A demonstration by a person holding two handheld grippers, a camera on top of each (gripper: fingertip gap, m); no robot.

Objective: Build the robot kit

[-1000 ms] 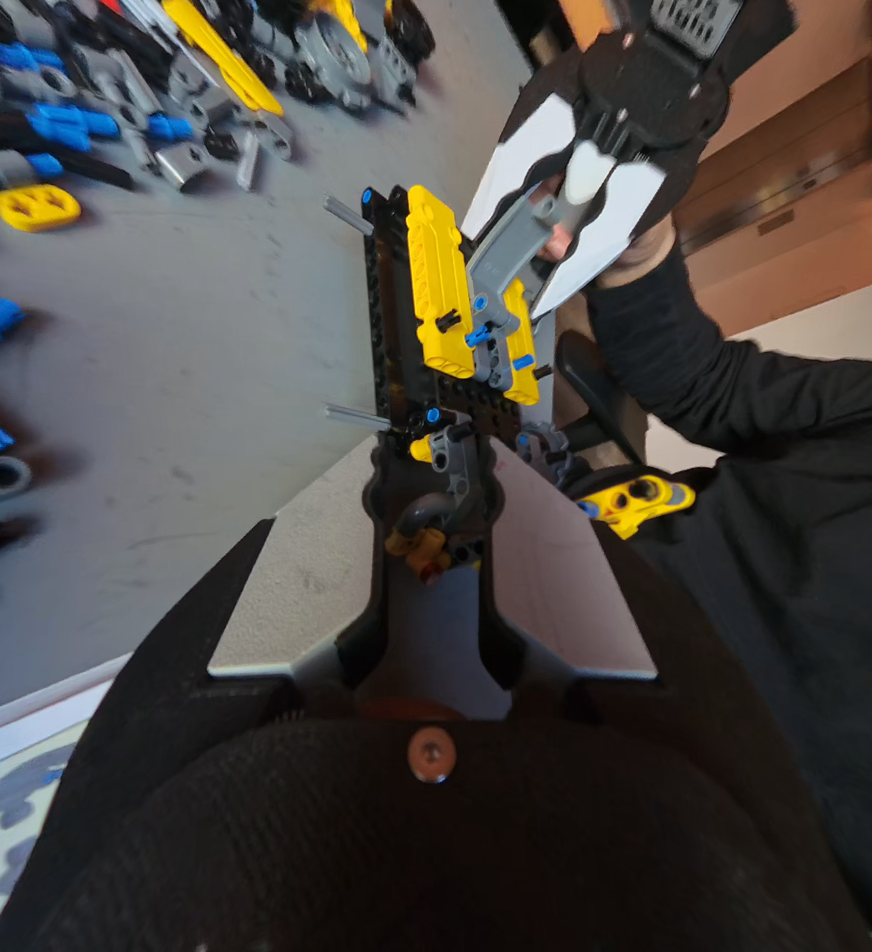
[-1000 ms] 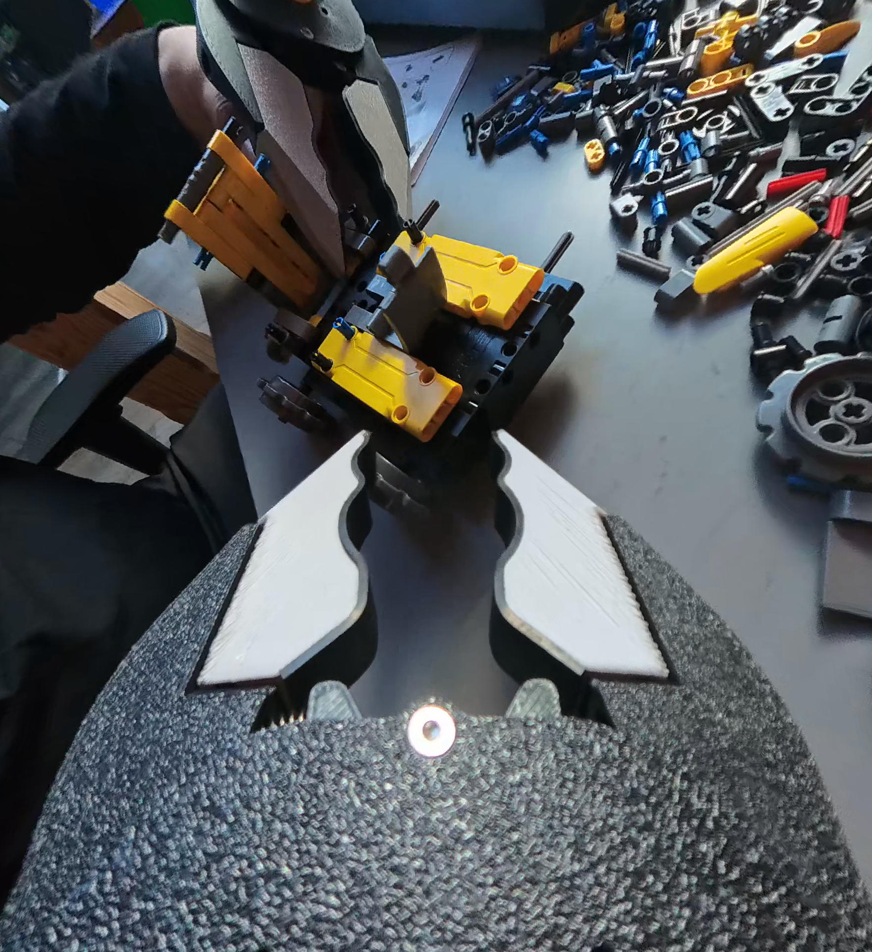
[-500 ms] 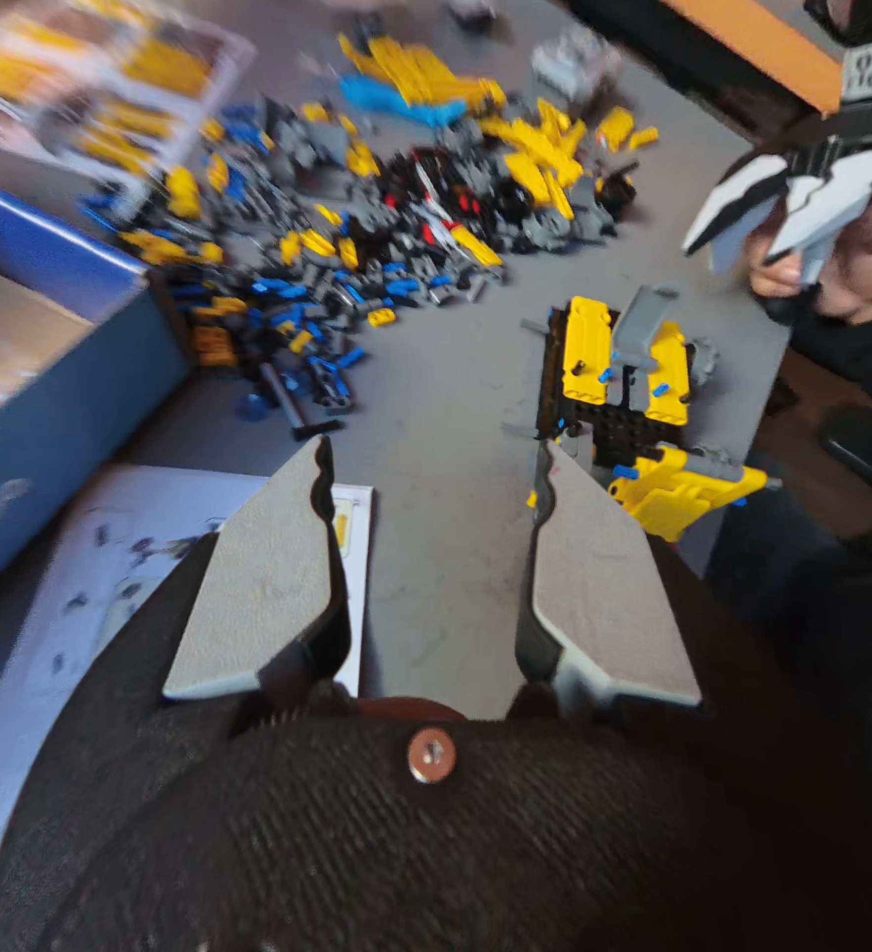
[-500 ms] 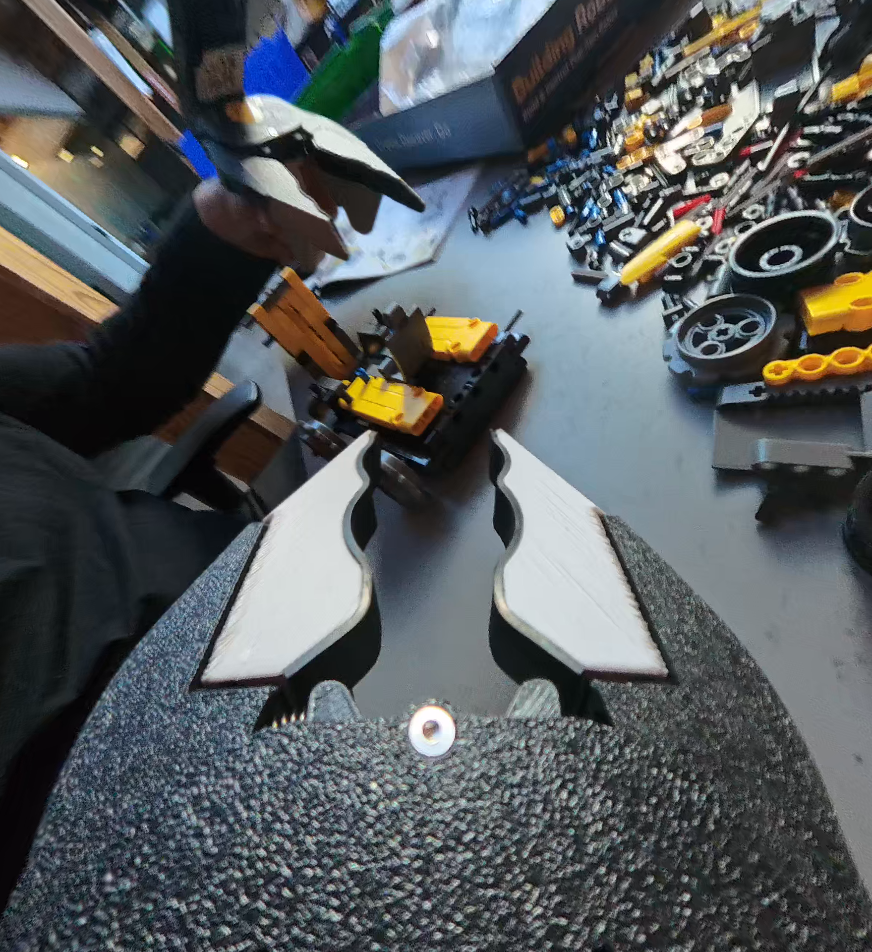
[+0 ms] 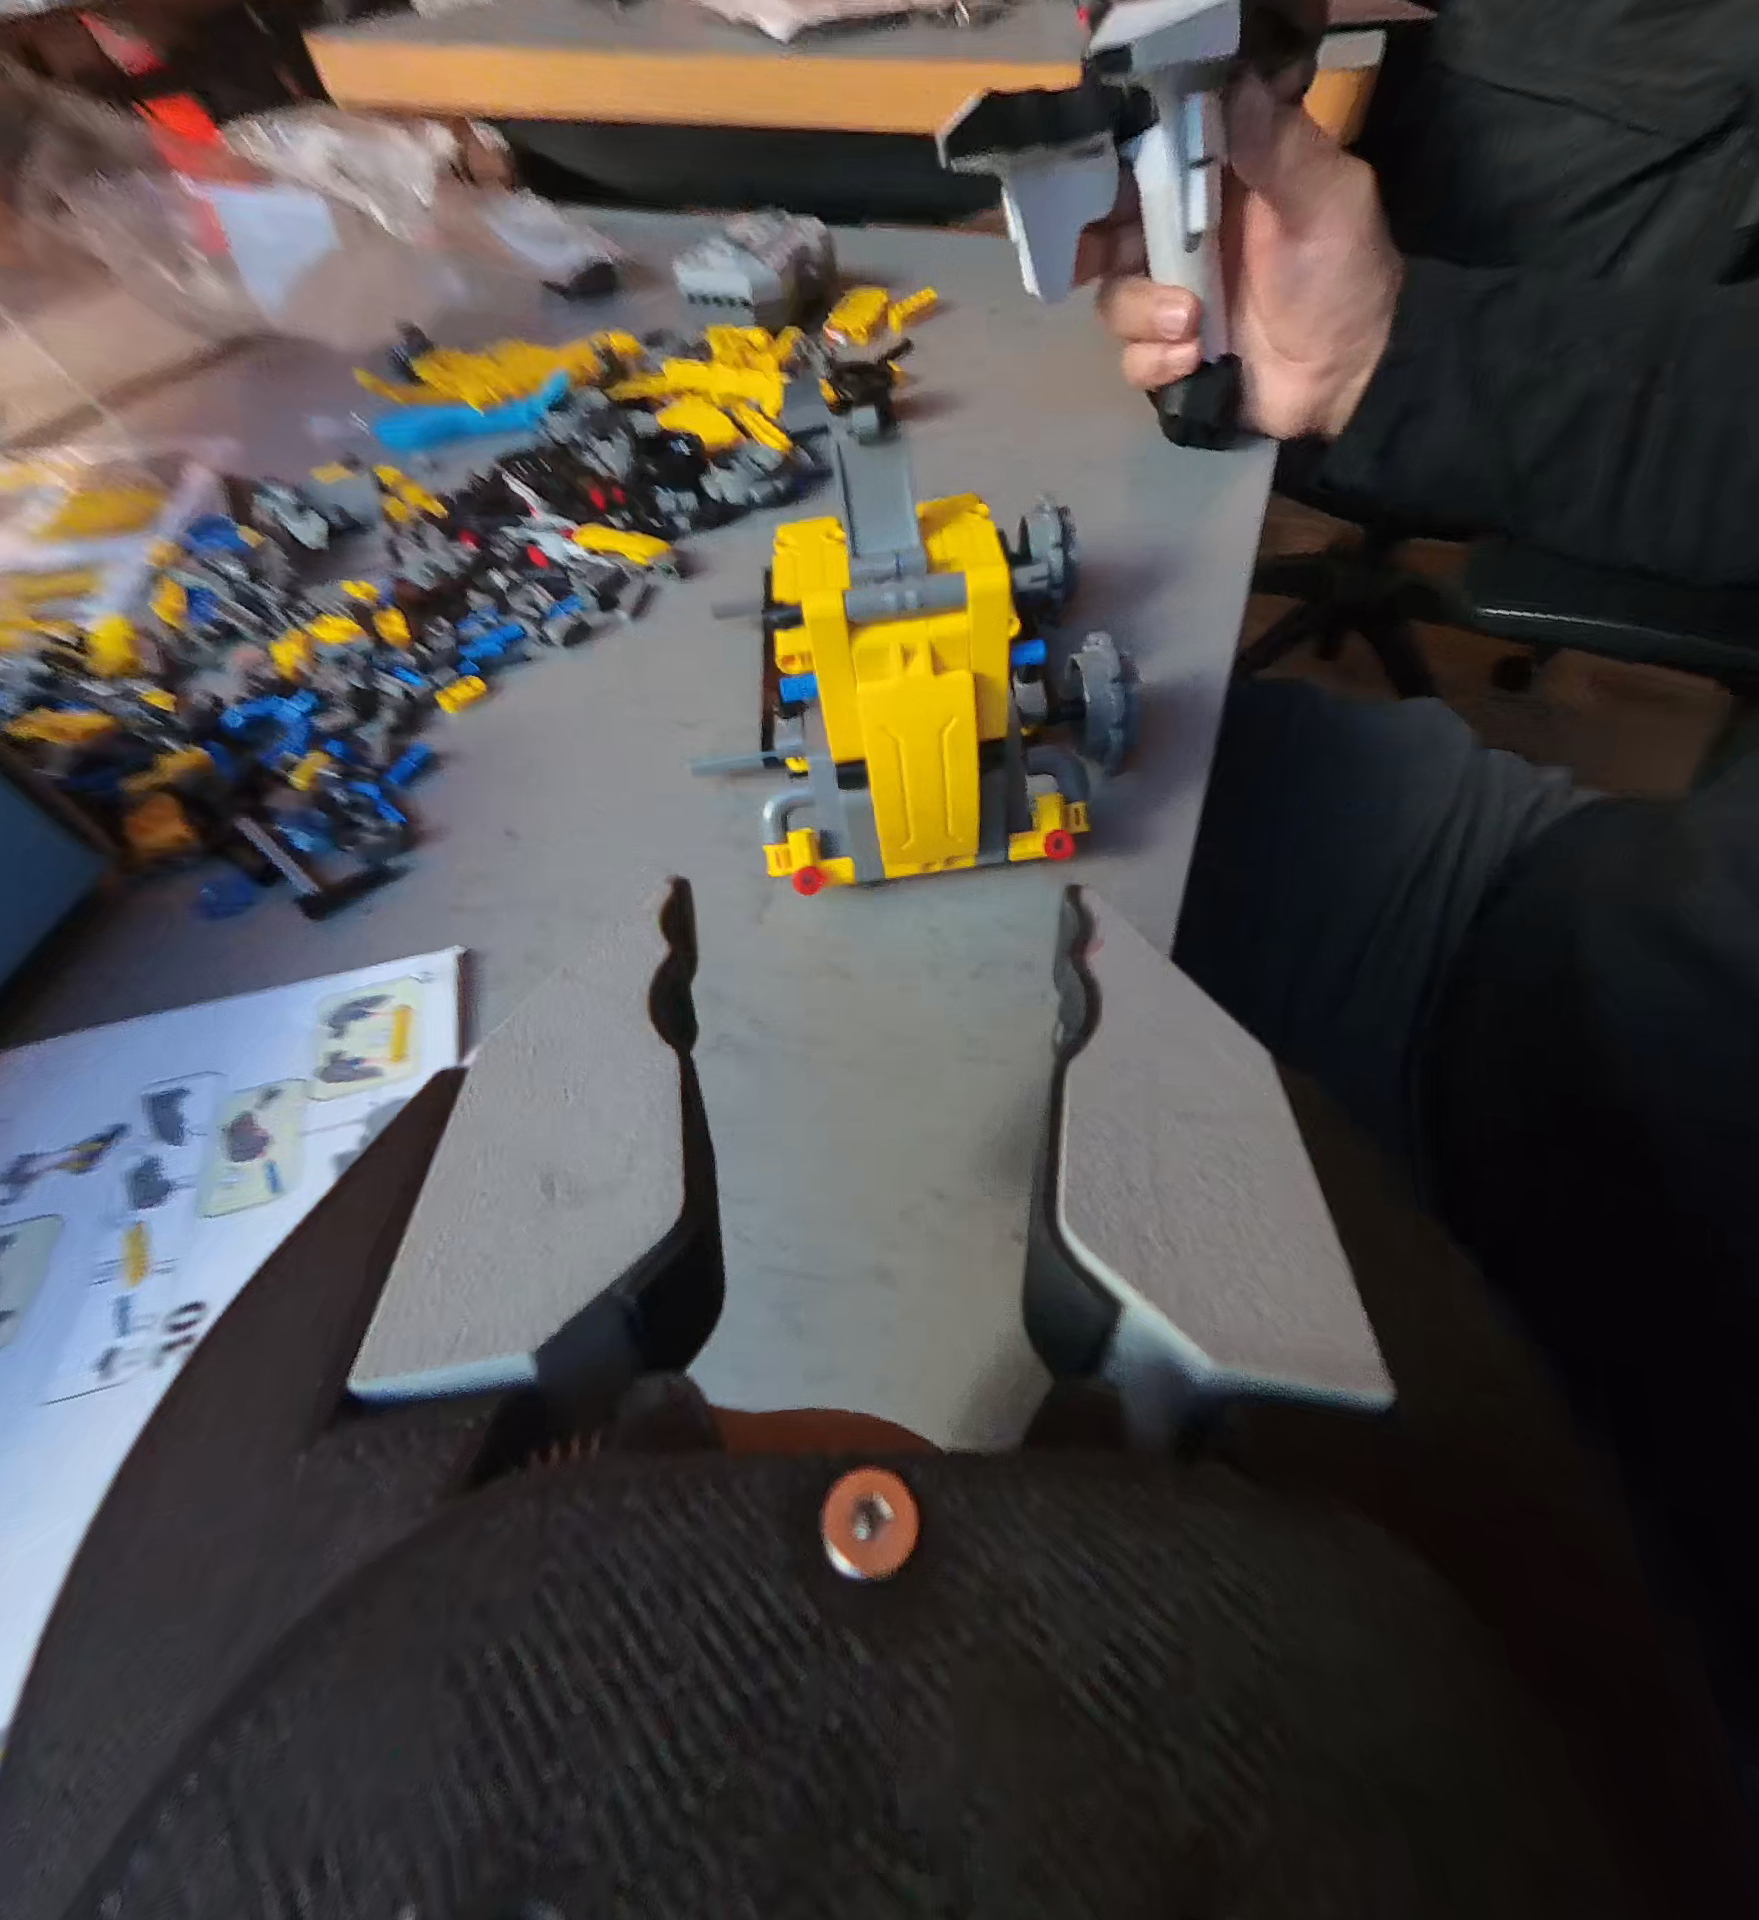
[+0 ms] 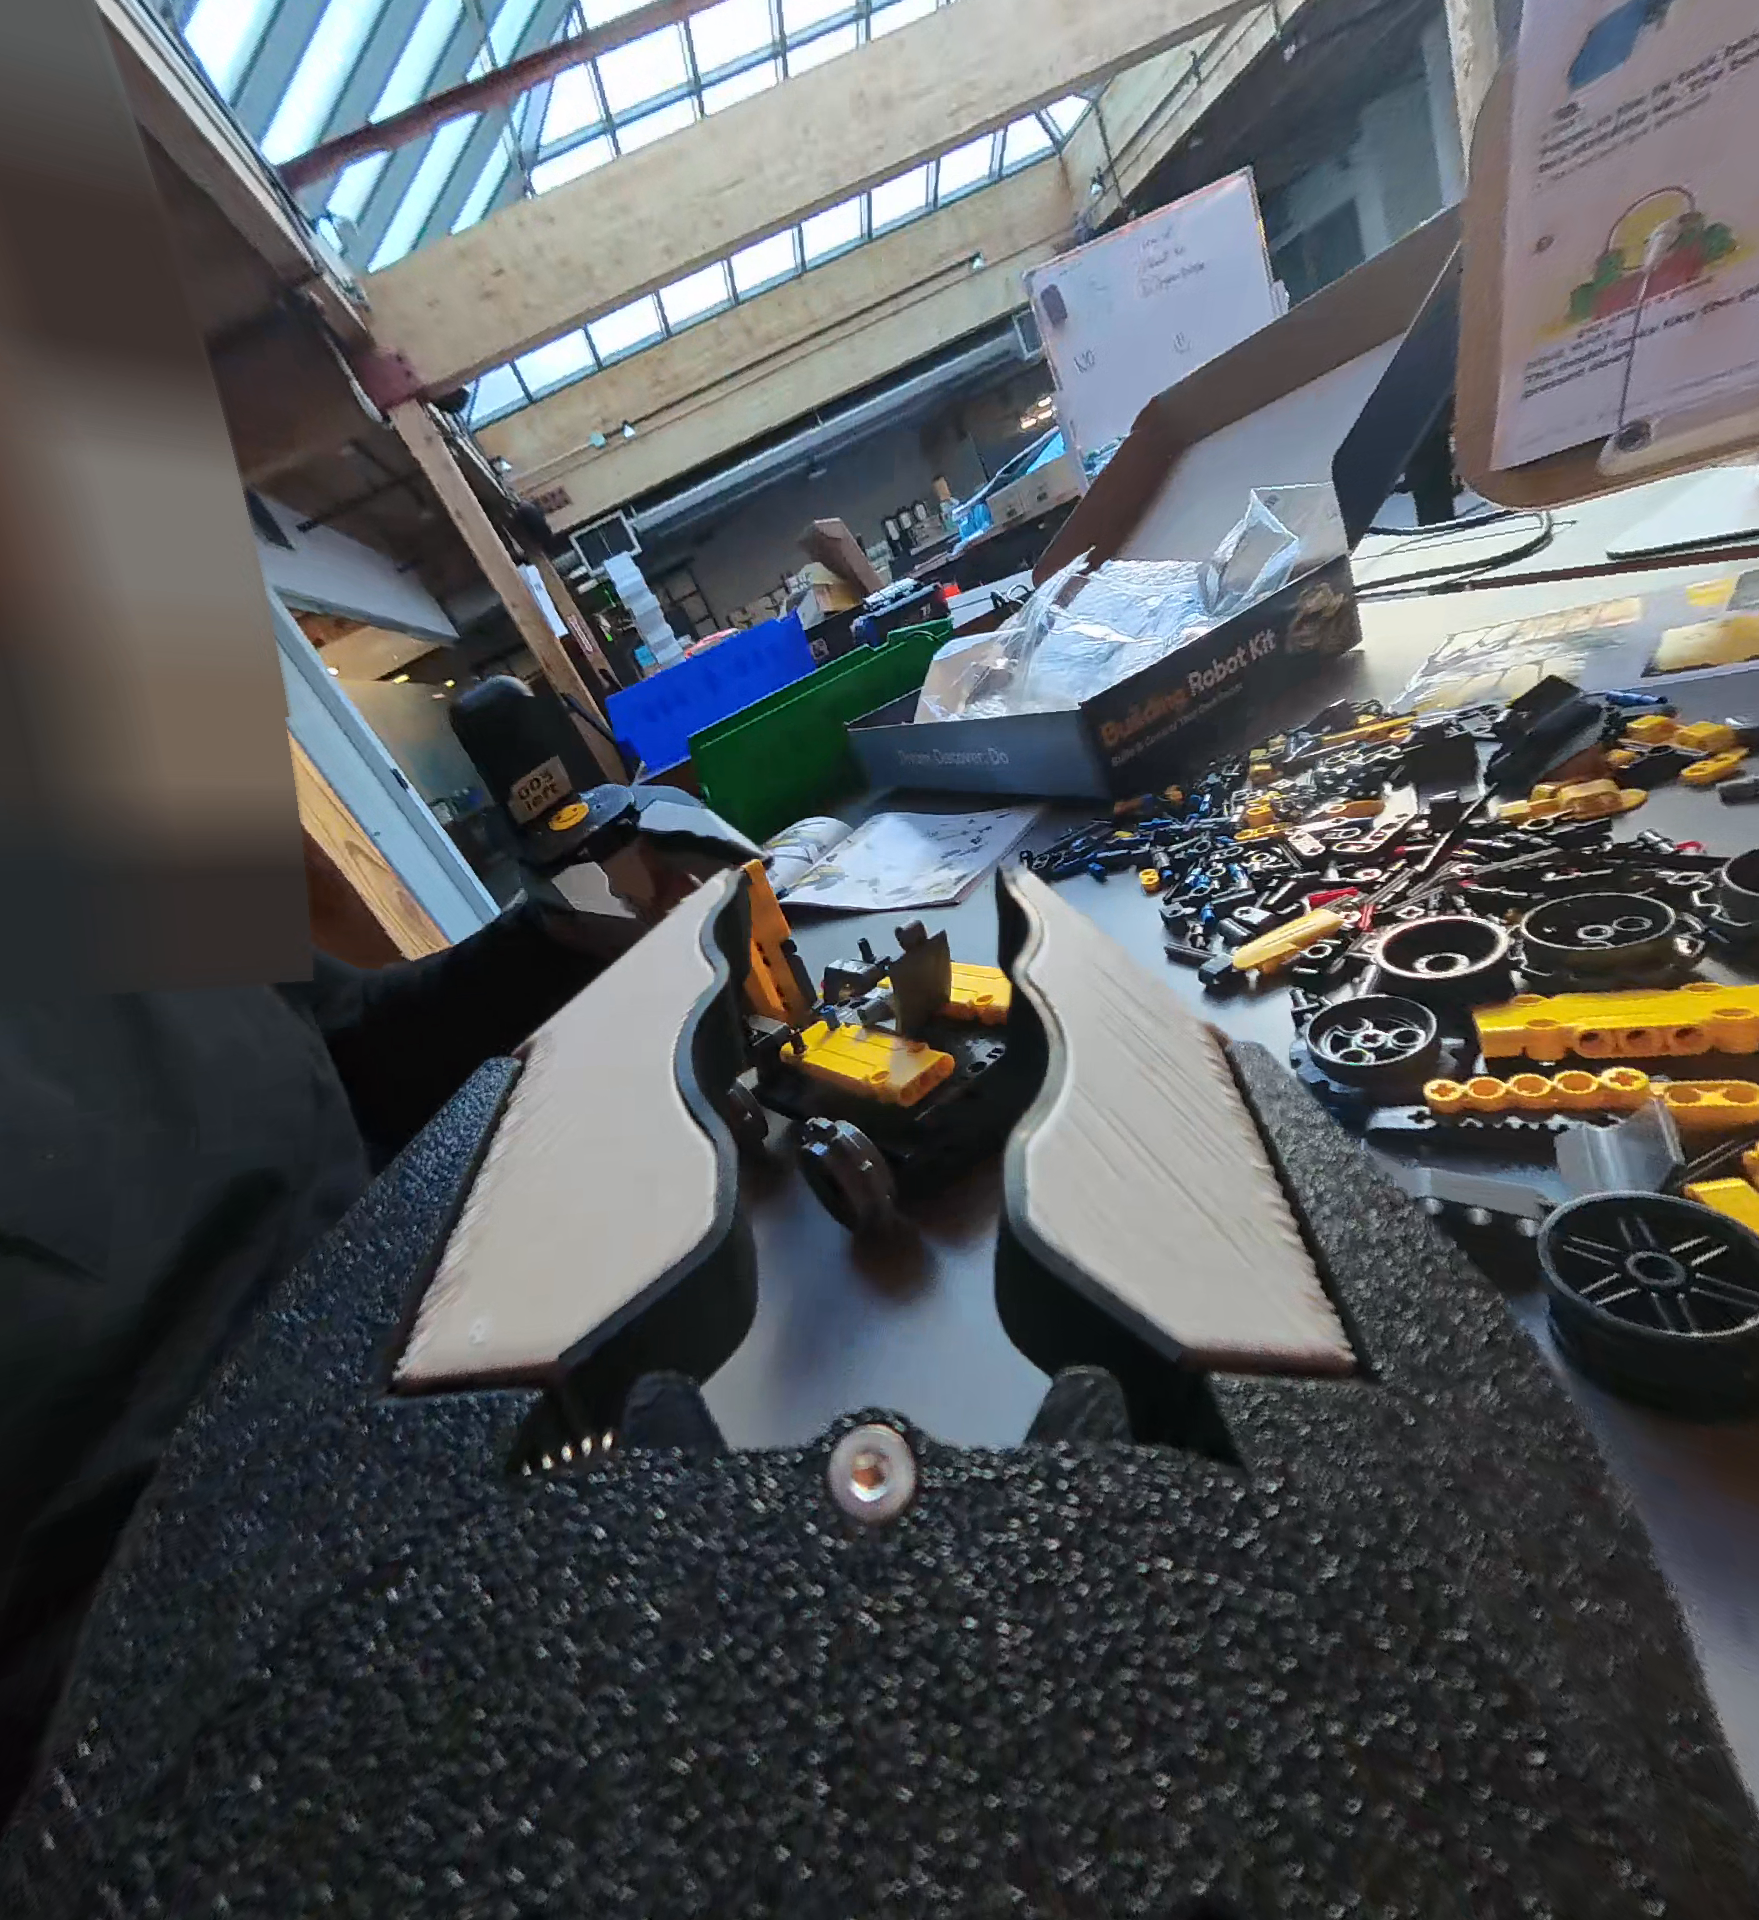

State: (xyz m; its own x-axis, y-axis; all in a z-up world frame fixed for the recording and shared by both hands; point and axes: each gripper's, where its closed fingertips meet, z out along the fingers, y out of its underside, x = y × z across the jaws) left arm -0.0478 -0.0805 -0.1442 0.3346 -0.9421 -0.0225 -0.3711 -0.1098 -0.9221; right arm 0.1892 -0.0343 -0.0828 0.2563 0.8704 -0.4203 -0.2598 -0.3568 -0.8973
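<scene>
Here both the left hand-held gripper [image 5: 870, 904] and right hand-held gripper [image 6: 859, 894] gape wide, empty, near the yellow toy vehicle [image 5: 906, 707] on the worktop [image 5: 885, 1049].

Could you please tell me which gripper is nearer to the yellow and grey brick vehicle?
Left. The left gripper hangs open just behind the vehicle; the right gripper is raised beyond it.

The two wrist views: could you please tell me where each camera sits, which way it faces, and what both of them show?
Left wrist view: sits on the left gripper, raised, looking down along its open fingers at the yellow model, the loose parts pile and the booklet; the person's hand holds the right gripper, top right.
Right wrist view: sits on the right gripper, low over the grey table, looking level at the model, the kit box and the roof; a dark sleeve shows.
Shared: the model, parts, booklet, table.
</scene>
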